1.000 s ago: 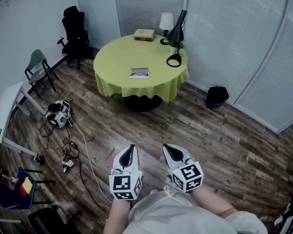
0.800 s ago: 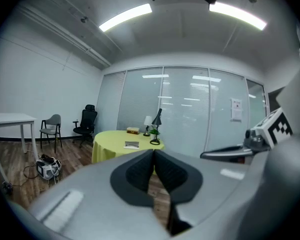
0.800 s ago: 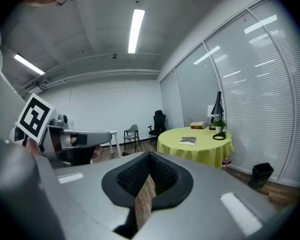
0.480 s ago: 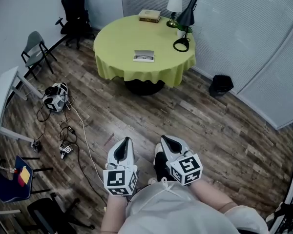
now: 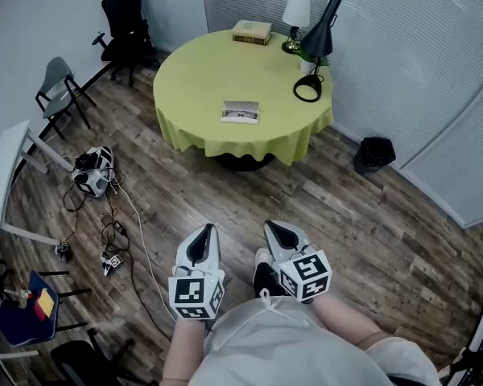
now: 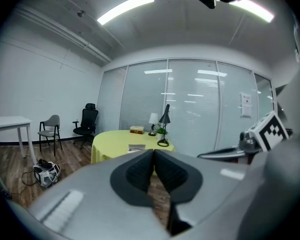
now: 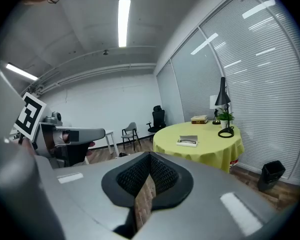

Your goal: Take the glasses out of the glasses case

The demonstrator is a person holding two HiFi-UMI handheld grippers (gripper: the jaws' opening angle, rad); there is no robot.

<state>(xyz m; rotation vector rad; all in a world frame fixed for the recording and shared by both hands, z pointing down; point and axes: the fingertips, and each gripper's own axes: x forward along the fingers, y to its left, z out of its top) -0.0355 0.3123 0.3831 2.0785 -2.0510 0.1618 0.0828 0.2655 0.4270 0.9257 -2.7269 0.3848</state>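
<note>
The glasses case lies open on the round yellow table, with glasses showing inside it; it is small in the left gripper view and the right gripper view. Both grippers are held low in front of the person's body, over the wooden floor and far short of the table. The left gripper is shut with nothing in it, its pads pressed together. My right gripper is shut too and empty.
On the table's far side stand a black desk lamp, a white lamp and stacked books. A black bin sits right of the table. Cables and a device lie on the floor at left, near chairs and a white desk.
The head view has shifted a little toward the table, which now sits lower and slightly larger. Both grippers stay shut, low in front of the body.
</note>
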